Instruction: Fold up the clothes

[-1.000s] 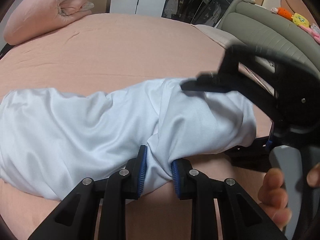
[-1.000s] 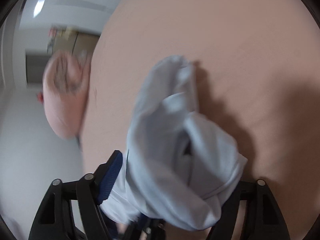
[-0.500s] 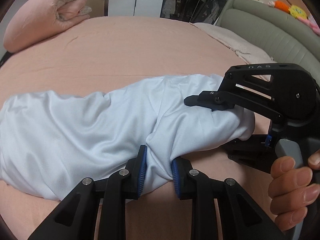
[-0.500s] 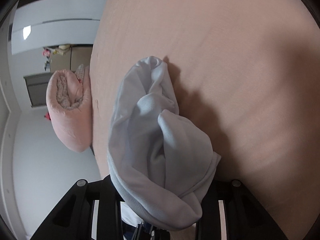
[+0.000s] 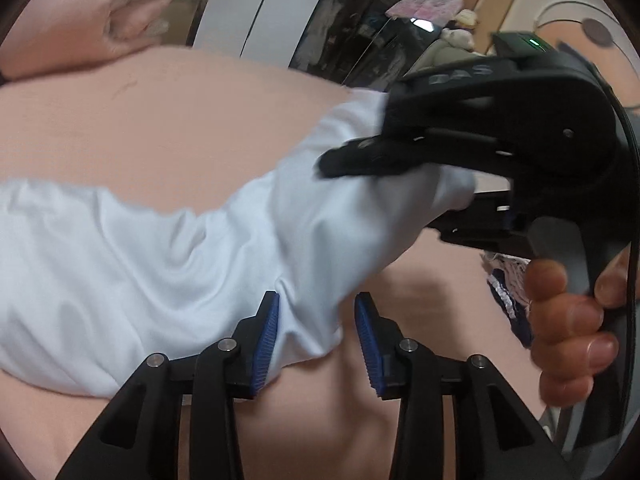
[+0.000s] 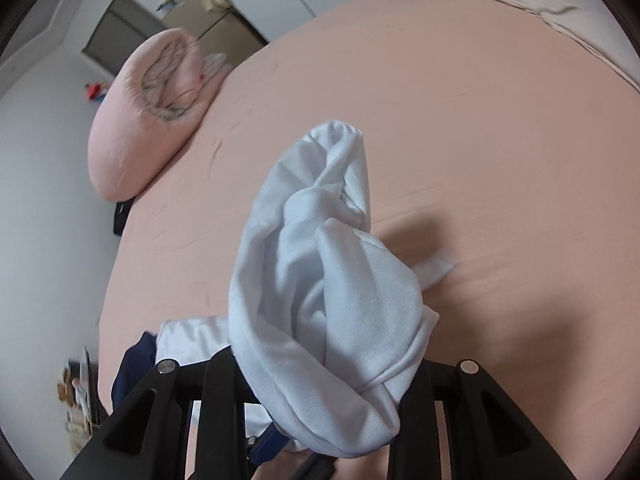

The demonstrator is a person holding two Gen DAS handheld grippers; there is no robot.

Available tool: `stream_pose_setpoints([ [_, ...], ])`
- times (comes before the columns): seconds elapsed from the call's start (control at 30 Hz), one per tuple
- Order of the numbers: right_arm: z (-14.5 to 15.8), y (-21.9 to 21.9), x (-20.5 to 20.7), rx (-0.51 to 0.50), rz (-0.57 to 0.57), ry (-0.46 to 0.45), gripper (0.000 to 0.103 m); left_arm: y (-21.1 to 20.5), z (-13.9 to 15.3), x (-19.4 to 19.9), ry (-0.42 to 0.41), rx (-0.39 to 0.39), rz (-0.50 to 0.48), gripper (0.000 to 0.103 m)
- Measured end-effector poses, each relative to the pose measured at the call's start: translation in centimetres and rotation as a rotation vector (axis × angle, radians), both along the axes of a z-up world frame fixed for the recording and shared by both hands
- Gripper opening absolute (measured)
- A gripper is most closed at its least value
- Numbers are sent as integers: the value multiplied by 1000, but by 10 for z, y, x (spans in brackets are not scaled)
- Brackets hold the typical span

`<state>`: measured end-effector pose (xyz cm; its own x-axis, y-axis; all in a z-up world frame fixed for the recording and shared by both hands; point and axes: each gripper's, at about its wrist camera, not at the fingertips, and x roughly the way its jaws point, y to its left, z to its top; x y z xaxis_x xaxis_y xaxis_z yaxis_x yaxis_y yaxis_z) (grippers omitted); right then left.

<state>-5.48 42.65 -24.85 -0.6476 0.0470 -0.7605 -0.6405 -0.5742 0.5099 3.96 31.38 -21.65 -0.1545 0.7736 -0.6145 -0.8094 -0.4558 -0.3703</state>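
A pale blue-white garment (image 5: 160, 260) lies bunched across the pink bed. In the left wrist view a fold of it sits between the blue pads (image 5: 266, 344) of my left gripper (image 5: 317, 298). Those jaws are opening, and a gap shows beside the right pad. My right gripper (image 5: 400, 196), held by a hand (image 5: 568, 328), has the garment's right end clamped and raised off the bed. In the right wrist view the garment (image 6: 304, 208) bulges up between the right gripper's (image 6: 320, 384) fingers and hides the pads. Its jaws are still closing on the cloth.
The pink sheet (image 6: 480, 120) stretches wide beyond the garment. A rolled pink duvet (image 6: 144, 120) lies at the bed's far corner. Dark blue and white clothing (image 6: 136, 360) lies near the bed's edge. A white wardrobe (image 5: 256, 8) stands behind the bed.
My left jaws have parted from the fold they pinched. The right gripper has risen and rolled, and the garment's end has come up off the bed with it.
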Motion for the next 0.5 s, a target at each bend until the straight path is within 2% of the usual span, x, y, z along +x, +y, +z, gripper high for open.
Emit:
stream_pose_setpoints([
  [0.2,23,-25,-16,134,101,-34,28,10,13,-6,35,49,34,36],
  [0.4,31,-38,-31,118,197,-31,28,-7,10,-12,-8,119,110,36],
  [0.5,31,-52,-40,128,252,-52,28,-23,4,-17,-58,158,156,36],
])
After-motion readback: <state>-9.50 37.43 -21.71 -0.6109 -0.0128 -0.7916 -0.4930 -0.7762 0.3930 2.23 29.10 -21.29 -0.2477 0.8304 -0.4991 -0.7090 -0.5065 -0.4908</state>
